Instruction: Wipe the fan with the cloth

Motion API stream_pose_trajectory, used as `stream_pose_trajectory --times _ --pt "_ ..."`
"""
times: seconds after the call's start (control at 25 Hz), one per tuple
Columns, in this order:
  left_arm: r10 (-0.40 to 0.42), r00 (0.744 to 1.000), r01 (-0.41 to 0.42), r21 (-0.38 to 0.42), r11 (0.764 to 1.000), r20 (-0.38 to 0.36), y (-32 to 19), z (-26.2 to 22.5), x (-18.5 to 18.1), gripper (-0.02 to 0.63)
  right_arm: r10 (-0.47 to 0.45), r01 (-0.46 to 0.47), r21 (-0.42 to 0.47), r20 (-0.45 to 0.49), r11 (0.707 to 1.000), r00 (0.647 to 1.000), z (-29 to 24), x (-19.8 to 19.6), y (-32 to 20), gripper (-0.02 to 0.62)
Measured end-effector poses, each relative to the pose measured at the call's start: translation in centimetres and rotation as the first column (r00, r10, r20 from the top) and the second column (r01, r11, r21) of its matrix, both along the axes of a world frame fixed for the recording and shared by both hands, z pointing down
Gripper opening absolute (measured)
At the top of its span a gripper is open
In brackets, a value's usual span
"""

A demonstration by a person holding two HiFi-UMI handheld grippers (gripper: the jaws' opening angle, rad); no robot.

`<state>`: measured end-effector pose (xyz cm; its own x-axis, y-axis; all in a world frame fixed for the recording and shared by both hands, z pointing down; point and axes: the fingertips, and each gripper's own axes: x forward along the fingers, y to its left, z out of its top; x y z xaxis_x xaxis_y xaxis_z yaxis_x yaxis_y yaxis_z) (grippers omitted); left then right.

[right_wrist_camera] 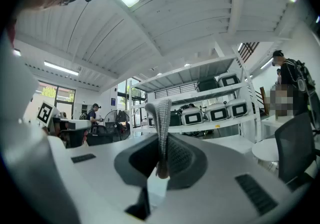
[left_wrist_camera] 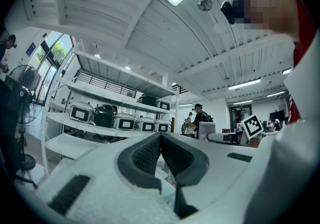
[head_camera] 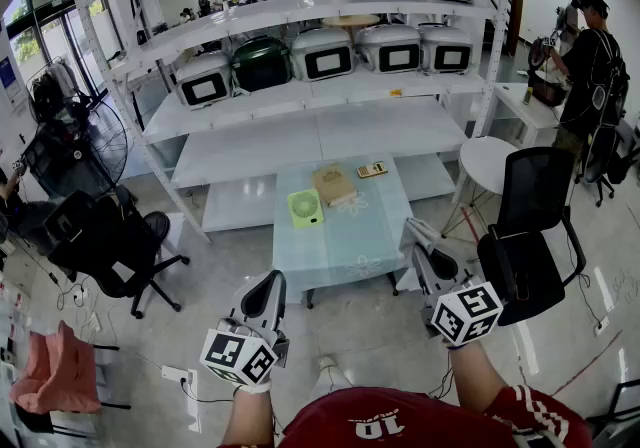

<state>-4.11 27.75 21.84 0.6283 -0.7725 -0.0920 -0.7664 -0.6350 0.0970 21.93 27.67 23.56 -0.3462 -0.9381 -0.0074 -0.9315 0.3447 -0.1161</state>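
A small green fan (head_camera: 305, 208) lies flat on the pale glass table (head_camera: 350, 246) ahead of me. A tan folded item, seemingly the cloth (head_camera: 334, 184), rests just behind it, beside a small calculator-like device (head_camera: 372, 169). My left gripper (head_camera: 272, 282) hovers short of the table's near left corner, its jaws closed together with nothing between them (left_wrist_camera: 161, 136). My right gripper (head_camera: 412, 228) hangs by the table's near right edge, also shut and empty (right_wrist_camera: 162, 106). Both point up and away from the table, and neither gripper view shows the fan or the cloth.
White shelving (head_camera: 330, 86) with several rice cookers stands behind the table. A black office chair (head_camera: 530, 236) and a round white stool (head_camera: 492, 161) are to the right. Another black chair (head_camera: 100, 241) and a standing fan (head_camera: 85, 151) are on the left. A person (head_camera: 590, 66) stands at the far right.
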Motion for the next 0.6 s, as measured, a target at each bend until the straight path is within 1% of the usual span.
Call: stream_pose_trajectory --times 0.36,0.6 --pt "0.001 1.0 -0.001 -0.008 1.0 0.005 4.3 0.4 1.0 0.003 -0.001 0.001 0.002 0.006 1.0 1.0 0.5 0.7 3.7 0.017" --pt "0.006 1.0 -0.006 -0.01 1.0 0.008 5.3 1.0 1.7 0.003 0.01 -0.01 0.004 -0.006 1.0 1.0 0.9 1.3 5.2 0.017"
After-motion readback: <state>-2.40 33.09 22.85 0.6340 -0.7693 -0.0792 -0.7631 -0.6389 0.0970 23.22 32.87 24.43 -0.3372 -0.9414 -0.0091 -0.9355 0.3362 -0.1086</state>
